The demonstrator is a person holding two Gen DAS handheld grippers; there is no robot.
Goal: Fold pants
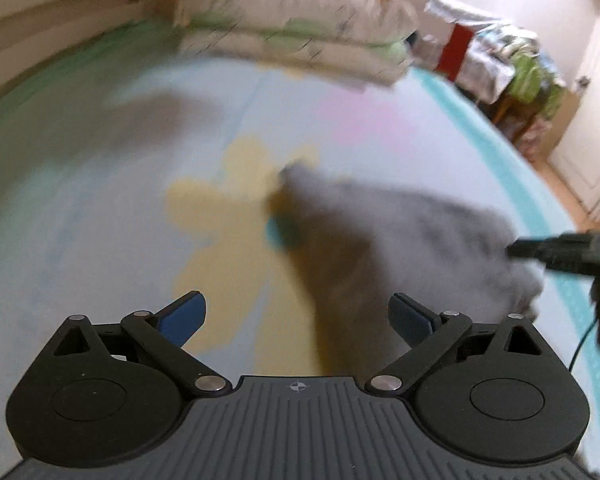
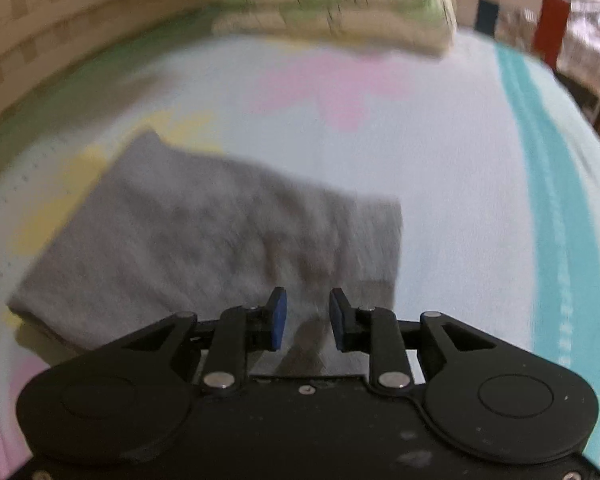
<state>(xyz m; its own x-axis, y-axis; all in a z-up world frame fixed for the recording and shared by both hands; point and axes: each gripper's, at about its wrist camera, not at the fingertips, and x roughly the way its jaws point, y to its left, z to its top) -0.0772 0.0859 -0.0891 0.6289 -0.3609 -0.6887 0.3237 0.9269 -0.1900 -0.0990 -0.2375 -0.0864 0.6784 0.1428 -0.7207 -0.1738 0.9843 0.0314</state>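
Note:
Grey pants (image 2: 204, 236) lie folded on the bed sheet (image 2: 460, 168), blurred by motion. My right gripper (image 2: 307, 318) hovers at their near right corner, jaws partly apart with grey cloth showing between and below them; I cannot tell whether it holds the cloth. In the left wrist view the pants (image 1: 400, 232) appear as a blurred grey mass ahead and to the right, partly lifted. My left gripper (image 1: 296, 320) is wide open and empty above the sheet (image 1: 100, 220), left of the pants. The right gripper's black body (image 1: 564, 250) shows at the right edge.
Stacked pillows (image 1: 296, 28) lie at the head of the bed against a wooden headboard (image 1: 60, 4). A cluttered rack of clothes (image 1: 508, 64) stands beyond the bed's right edge. A teal stripe (image 2: 560, 200) runs along the sheet's right side.

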